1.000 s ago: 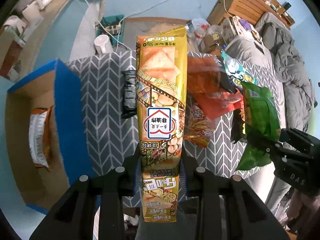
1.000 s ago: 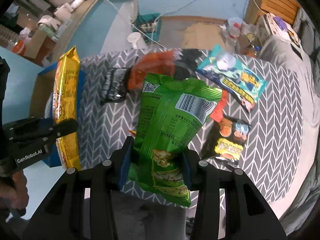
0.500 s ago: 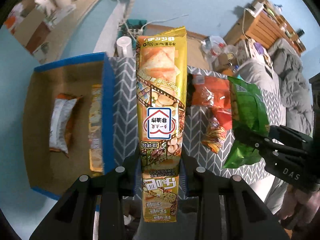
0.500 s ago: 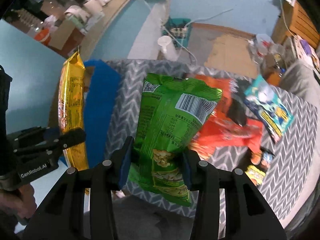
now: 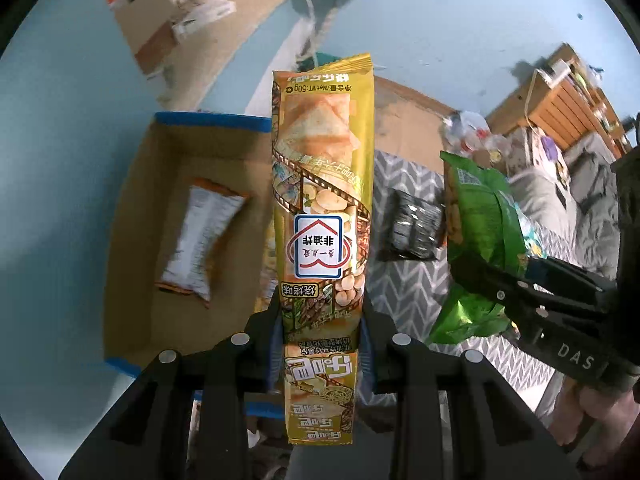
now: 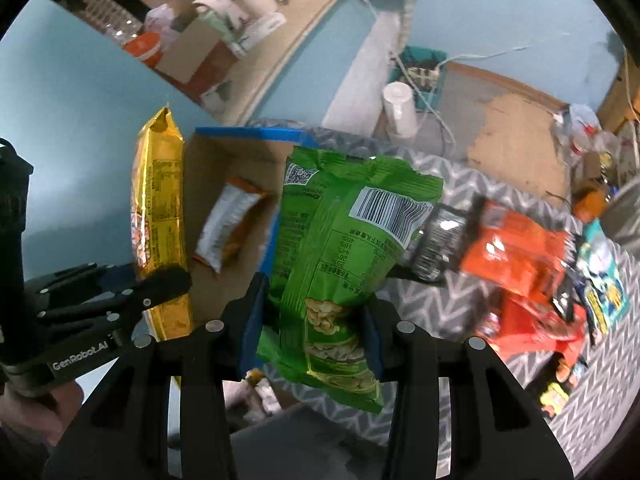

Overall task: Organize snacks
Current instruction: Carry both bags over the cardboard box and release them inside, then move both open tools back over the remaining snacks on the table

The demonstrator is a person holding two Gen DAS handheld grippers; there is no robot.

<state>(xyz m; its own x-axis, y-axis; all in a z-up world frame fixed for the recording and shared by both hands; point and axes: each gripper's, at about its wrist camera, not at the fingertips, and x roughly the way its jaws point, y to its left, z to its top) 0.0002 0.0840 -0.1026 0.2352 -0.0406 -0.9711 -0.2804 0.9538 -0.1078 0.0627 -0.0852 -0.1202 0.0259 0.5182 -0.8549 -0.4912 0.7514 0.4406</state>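
Note:
My left gripper (image 5: 322,320) is shut on a long yellow snack pack (image 5: 322,184) and holds it upright over the right side of the blue-edged cardboard box (image 5: 136,216). The pack also shows in the right wrist view (image 6: 160,220), with the left gripper (image 6: 160,280) clamped on it. My right gripper (image 6: 314,316) is shut on a green snack bag (image 6: 344,248), held above the chevron cloth just right of the box (image 6: 240,140). The green bag also shows in the left wrist view (image 5: 480,240). An orange-and-white snack bag (image 5: 200,240) lies inside the box.
A black packet (image 6: 440,240), orange and red bags (image 6: 516,256) and a blue bag (image 6: 604,280) lie on the grey chevron cloth (image 6: 440,304) to the right. A white cup (image 6: 400,108), cables and cardboard sit on the floor behind.
Both grippers have moved left with their bags. The box now lies under the yellow pack, and the green bag has come up beside the box's right edge.

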